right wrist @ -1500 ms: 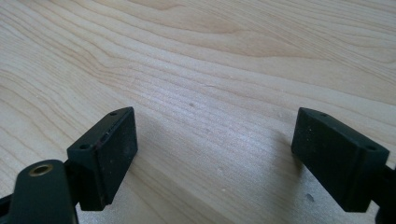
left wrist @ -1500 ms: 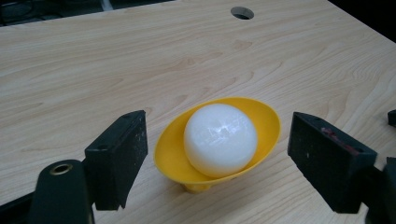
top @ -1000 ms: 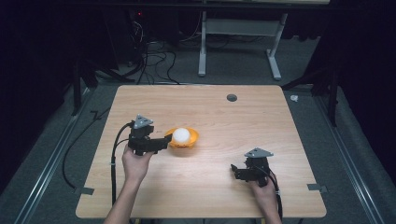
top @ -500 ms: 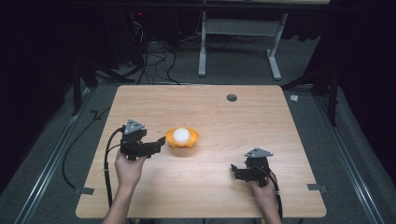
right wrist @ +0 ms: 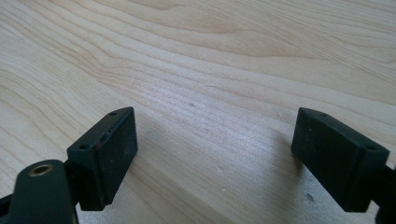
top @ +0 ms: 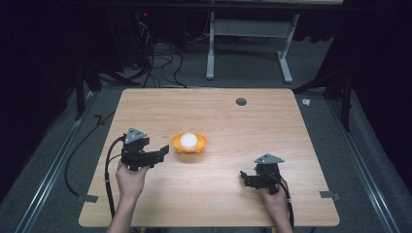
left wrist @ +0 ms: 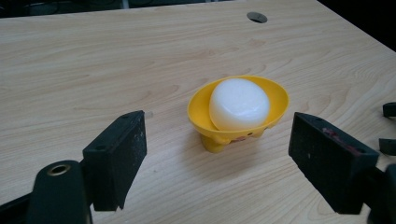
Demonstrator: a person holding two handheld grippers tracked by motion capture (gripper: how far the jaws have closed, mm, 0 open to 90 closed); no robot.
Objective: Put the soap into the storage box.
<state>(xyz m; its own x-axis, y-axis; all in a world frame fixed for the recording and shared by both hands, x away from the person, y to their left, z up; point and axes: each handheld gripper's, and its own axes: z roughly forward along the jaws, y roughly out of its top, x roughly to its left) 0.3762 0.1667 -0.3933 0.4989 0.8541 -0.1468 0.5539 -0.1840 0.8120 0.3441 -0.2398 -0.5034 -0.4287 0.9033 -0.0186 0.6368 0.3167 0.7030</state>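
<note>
The white egg-shaped piece (left wrist: 239,103) is sitting in the yellow footed cup (left wrist: 275,100) near the middle of the desk (top: 218,194), free of both tools. The left gripper (top: 163,151) has been backing away from the cup over the last second and is now hanging just beside it, jaws spread wide and carrying nothing. That retreat is reading as a release finished, with the piece left in place. The right gripper (top: 242,177) is resting well apart near the desk's front, jaws likewise spread, unmoved.
</note>
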